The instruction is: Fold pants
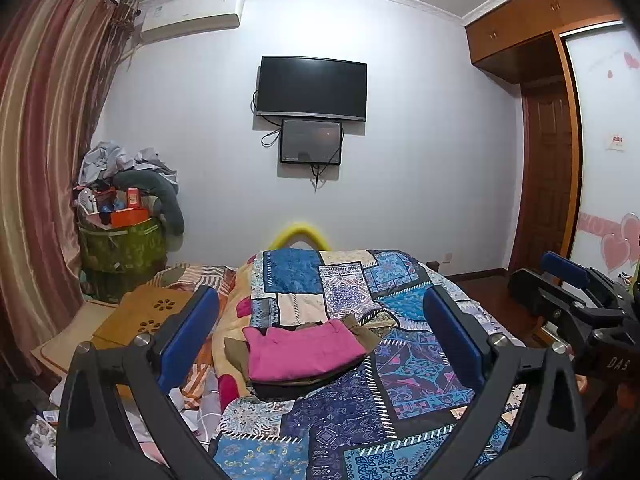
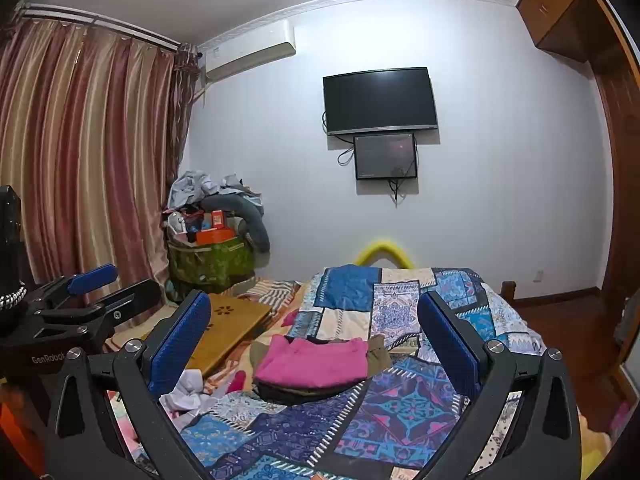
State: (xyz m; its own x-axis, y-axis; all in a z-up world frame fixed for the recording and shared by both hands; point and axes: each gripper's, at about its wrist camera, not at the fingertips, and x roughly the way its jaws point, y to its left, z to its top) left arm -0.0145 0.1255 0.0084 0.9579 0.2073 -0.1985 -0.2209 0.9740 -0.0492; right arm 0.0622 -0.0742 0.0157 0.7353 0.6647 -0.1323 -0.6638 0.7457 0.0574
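Note:
Folded pink pants (image 1: 300,350) lie on top of a small stack of folded olive and dark garments (image 1: 288,386) on the patchwork bedspread (image 1: 400,400). The stack also shows in the right wrist view (image 2: 314,362). My left gripper (image 1: 320,328) is open and empty, held above the bed short of the stack. My right gripper (image 2: 314,332) is open and empty too, at a similar distance. Each gripper shows at the edge of the other's view: the right gripper (image 1: 560,280) and the left gripper (image 2: 96,284).
A wooden lap tray (image 2: 232,324) lies on the bed left of the stack. Loose white and pink cloth (image 2: 188,392) lies at the near left. A green bin piled with clutter (image 2: 212,256) stands by the curtain. A TV (image 2: 380,100) hangs on the far wall. A wardrobe (image 1: 552,160) stands right.

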